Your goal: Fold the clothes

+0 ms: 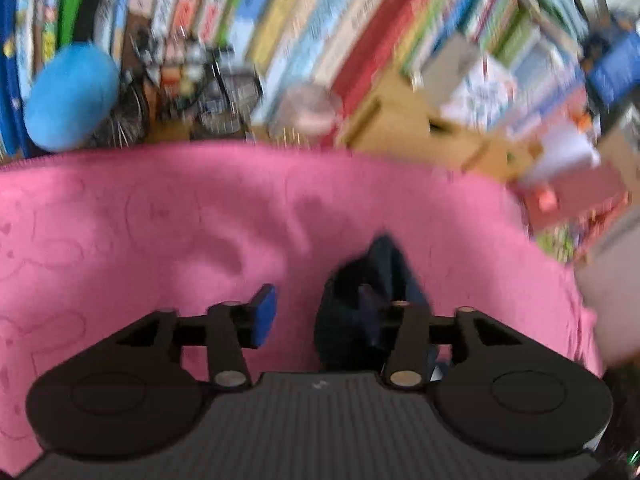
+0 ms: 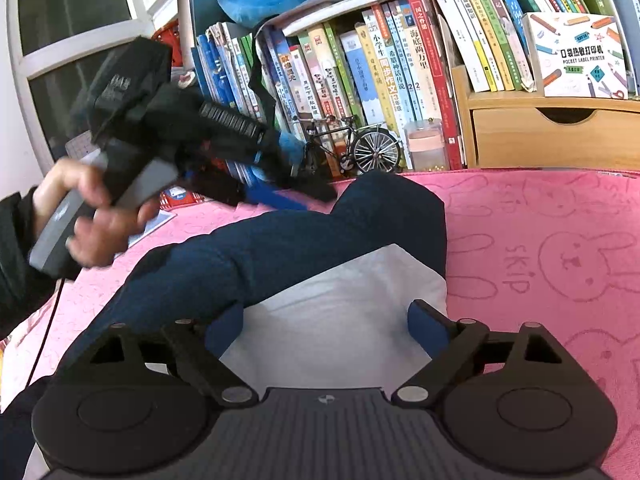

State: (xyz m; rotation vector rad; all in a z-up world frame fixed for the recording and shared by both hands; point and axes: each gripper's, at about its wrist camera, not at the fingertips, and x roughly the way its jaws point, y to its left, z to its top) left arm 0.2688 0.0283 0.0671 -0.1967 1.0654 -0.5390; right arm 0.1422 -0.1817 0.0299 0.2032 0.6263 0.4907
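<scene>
Two wrist views over a pink rabbit-print cloth (image 2: pixel 552 248) that covers the desk. The garment (image 2: pixel 280 248), dark blue with a white panel, lies partly folded on the cloth toward the near edge, one blue fold drawn across the white. My left tongs (image 1: pixel 340 316) stand part open: the left pad (image 1: pixel 264 316) is bare, while a peak of dark fabric (image 1: pixel 368 288) stands against the right finger and hides its pad, so I judge the fold released or very nearly so, though I cannot tell whether cloth clings there. In the right wrist view the same tool is blurred, gripped by a hand (image 2: pixel 96 216) above the far-left part of the garment. My right tongs (image 2: pixel 326 324) stand wide, empty, pads either side of the white panel and not pressing it. To finish this step well I would lift the left tongs clear straight off the fold so the peak drops flat, then pin or smooth it with the right tongs before the next fold. Room is tight at the far edge, where books (image 2: pixel 380 72), a model bicycle (image 2: pixel 352 144) and a jar (image 2: pixel 426 146) stand close; the cloth to the right of the garment is bare and open for moving.
</scene>
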